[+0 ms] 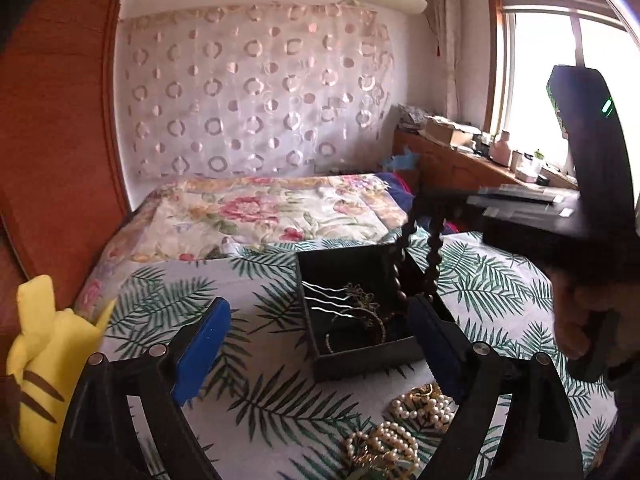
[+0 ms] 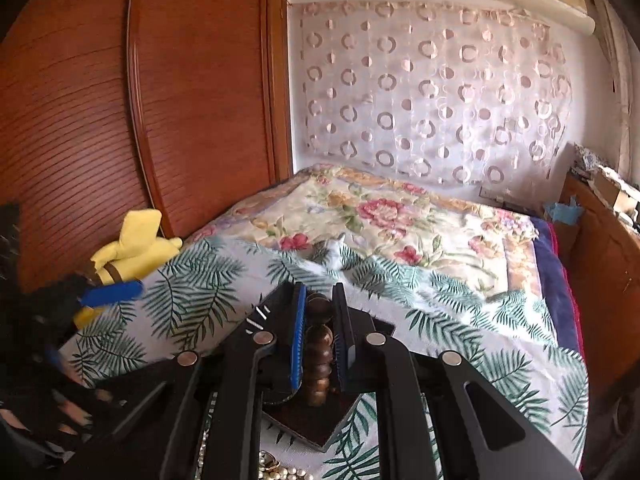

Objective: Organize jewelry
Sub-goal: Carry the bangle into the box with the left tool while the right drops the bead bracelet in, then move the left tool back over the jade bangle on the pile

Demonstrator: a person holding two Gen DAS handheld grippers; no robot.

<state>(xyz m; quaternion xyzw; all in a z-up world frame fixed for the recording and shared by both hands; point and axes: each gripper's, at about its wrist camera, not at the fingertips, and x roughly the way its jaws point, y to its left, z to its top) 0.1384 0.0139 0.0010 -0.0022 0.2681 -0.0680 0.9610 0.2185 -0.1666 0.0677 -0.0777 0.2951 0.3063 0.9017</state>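
A black jewelry box sits open on the leaf-print cloth, holding silver hairpins, a bracelet and chains. My right gripper is shut on a dark wooden bead necklace; in the left wrist view the gripper holds the necklace hanging over the box. My left gripper is open and empty, its blue pads on either side of the box. Pearl necklaces lie in a heap on the cloth just in front of the box; they also show at the bottom of the right wrist view.
A yellow plush toy lies at the left bed edge, next to a wooden wardrobe. A floral quilt covers the far bed. A cluttered wooden desk stands under the window at the right.
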